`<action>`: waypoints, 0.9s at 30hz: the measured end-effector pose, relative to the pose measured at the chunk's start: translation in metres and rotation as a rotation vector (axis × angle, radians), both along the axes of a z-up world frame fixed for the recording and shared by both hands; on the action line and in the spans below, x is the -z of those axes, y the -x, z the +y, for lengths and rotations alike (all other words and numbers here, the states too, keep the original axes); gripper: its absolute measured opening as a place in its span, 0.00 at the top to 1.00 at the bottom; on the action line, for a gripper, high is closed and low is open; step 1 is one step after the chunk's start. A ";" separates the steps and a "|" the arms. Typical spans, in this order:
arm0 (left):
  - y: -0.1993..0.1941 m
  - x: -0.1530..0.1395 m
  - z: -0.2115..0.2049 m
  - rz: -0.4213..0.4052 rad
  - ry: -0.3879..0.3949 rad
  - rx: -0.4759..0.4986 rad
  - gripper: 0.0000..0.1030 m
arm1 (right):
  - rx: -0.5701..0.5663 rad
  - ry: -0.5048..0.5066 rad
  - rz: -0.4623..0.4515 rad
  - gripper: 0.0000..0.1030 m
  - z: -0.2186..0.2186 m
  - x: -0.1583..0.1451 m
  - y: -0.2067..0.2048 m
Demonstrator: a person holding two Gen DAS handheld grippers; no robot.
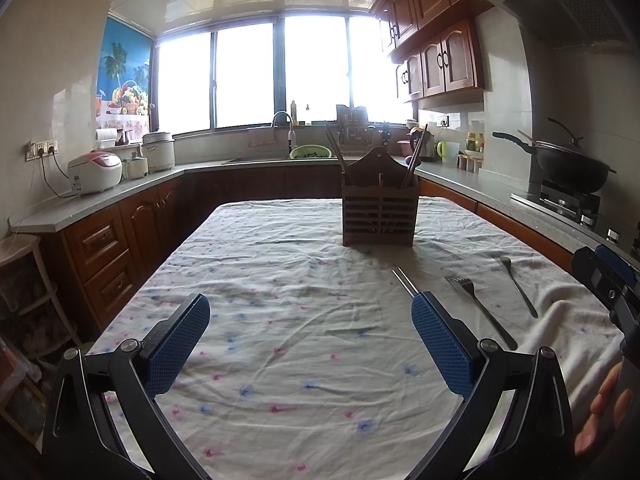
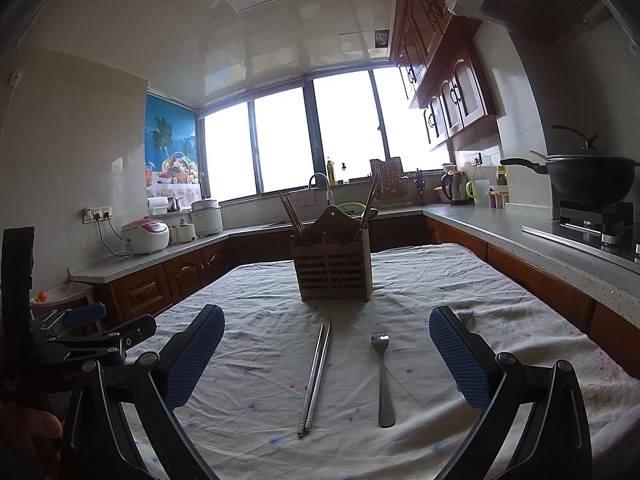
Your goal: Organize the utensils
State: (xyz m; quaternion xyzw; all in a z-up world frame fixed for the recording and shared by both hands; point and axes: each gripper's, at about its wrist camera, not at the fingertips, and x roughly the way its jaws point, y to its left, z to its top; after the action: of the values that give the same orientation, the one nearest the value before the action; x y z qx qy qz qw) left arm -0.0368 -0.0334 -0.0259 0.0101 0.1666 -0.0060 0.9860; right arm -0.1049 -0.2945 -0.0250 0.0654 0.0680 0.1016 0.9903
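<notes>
A brown wooden utensil holder [image 1: 379,216] stands at the far middle of the clothed table, with dark chopsticks and a spoon in it; it also shows in the right wrist view [image 2: 331,270]. A pair of metal chopsticks [image 2: 316,376] lies between my right gripper's fingers, with a fork [image 2: 383,380] beside it. A second fork [image 2: 466,316] is mostly hidden behind the right finger. In the left wrist view the chopsticks [image 1: 405,282] and two forks [image 1: 480,312] [image 1: 518,286] lie to the right. My left gripper [image 1: 310,312] and right gripper [image 2: 326,328] are open and empty above the cloth.
The table carries a wrinkled white cloth [image 1: 280,300] with small flowers. Kitchen counters surround it: rice cookers [image 1: 95,172] at left, a sink [image 1: 304,152] at the back, a black wok [image 1: 568,164] on the stove at right. The other gripper [image 1: 608,284] shows at the right edge.
</notes>
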 end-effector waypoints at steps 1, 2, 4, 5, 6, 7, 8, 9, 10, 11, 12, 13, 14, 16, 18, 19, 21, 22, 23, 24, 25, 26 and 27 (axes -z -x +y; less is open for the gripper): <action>0.000 0.000 0.000 -0.001 -0.001 -0.002 0.00 | 0.000 0.001 0.000 0.00 0.000 0.000 0.000; 0.000 0.000 0.000 -0.001 -0.003 -0.002 0.00 | 0.001 0.001 0.001 0.00 0.000 0.000 0.000; -0.001 0.000 0.000 0.002 -0.001 0.000 0.00 | 0.000 0.000 0.002 0.00 0.000 0.000 0.000; -0.001 0.000 -0.001 0.002 0.000 0.001 0.00 | 0.000 0.000 0.002 0.00 0.000 0.000 0.000; -0.001 0.000 -0.001 0.003 0.002 0.002 0.00 | 0.000 -0.001 0.004 0.00 0.000 -0.001 0.000; -0.001 0.000 -0.001 0.003 0.003 0.002 0.00 | 0.001 -0.002 0.005 0.00 0.000 -0.002 0.001; -0.002 -0.001 -0.001 0.003 0.004 0.003 0.00 | 0.001 -0.003 0.006 0.00 0.000 -0.003 0.001; -0.002 -0.001 0.000 0.004 0.005 0.004 0.00 | 0.001 -0.005 0.007 0.00 0.000 -0.004 0.001; -0.002 -0.001 0.000 0.005 0.005 0.005 0.00 | 0.001 -0.007 0.009 0.00 0.000 -0.004 0.000; -0.003 -0.001 -0.001 0.006 0.006 0.006 0.00 | 0.001 -0.008 0.010 0.00 0.000 -0.005 0.000; -0.003 -0.001 -0.001 0.007 0.006 0.007 0.00 | 0.000 -0.009 0.012 0.00 0.001 -0.006 -0.001; -0.004 -0.001 -0.001 0.008 0.007 0.009 0.00 | 0.000 -0.011 0.013 0.00 0.000 -0.005 -0.002; -0.004 -0.001 -0.001 0.010 0.008 0.010 0.00 | 0.000 -0.011 0.012 0.00 0.000 -0.005 -0.002; -0.005 -0.001 -0.001 0.011 0.010 0.011 0.00 | 0.000 -0.011 0.014 0.00 0.000 -0.005 -0.003; -0.006 -0.001 -0.001 0.012 0.011 0.012 0.00 | -0.002 -0.013 0.015 0.00 0.001 -0.004 -0.004; -0.007 -0.001 -0.001 0.012 0.012 0.013 0.00 | -0.003 -0.014 0.016 0.00 0.001 -0.005 -0.005; -0.007 -0.001 -0.001 0.013 0.009 0.013 0.00 | -0.003 -0.016 0.017 0.00 0.001 -0.004 -0.005; -0.008 -0.001 -0.001 0.014 0.009 0.014 0.00 | -0.004 -0.017 0.019 0.00 0.001 -0.004 -0.006; -0.009 -0.001 -0.002 0.015 0.010 0.016 0.00 | -0.004 -0.018 0.021 0.00 0.001 -0.004 -0.007; -0.010 -0.001 -0.002 0.017 0.011 0.018 0.00 | -0.004 -0.019 0.023 0.00 0.001 -0.004 -0.008; -0.010 -0.001 -0.002 0.018 0.011 0.019 0.00 | -0.005 -0.021 0.025 0.00 0.001 -0.003 -0.009; -0.011 -0.001 -0.002 0.019 0.012 0.019 0.00 | -0.005 -0.022 0.026 0.00 0.001 -0.003 -0.009; -0.012 -0.001 -0.003 0.019 0.013 0.019 0.00 | -0.005 -0.022 0.027 0.00 0.001 -0.003 -0.010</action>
State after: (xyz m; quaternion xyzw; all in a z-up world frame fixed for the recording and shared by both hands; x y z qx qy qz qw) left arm -0.0251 -0.0360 -0.0244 0.0055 0.1759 -0.0167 0.9842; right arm -0.0946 -0.2931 -0.0219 0.0776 0.0806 0.1036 0.9883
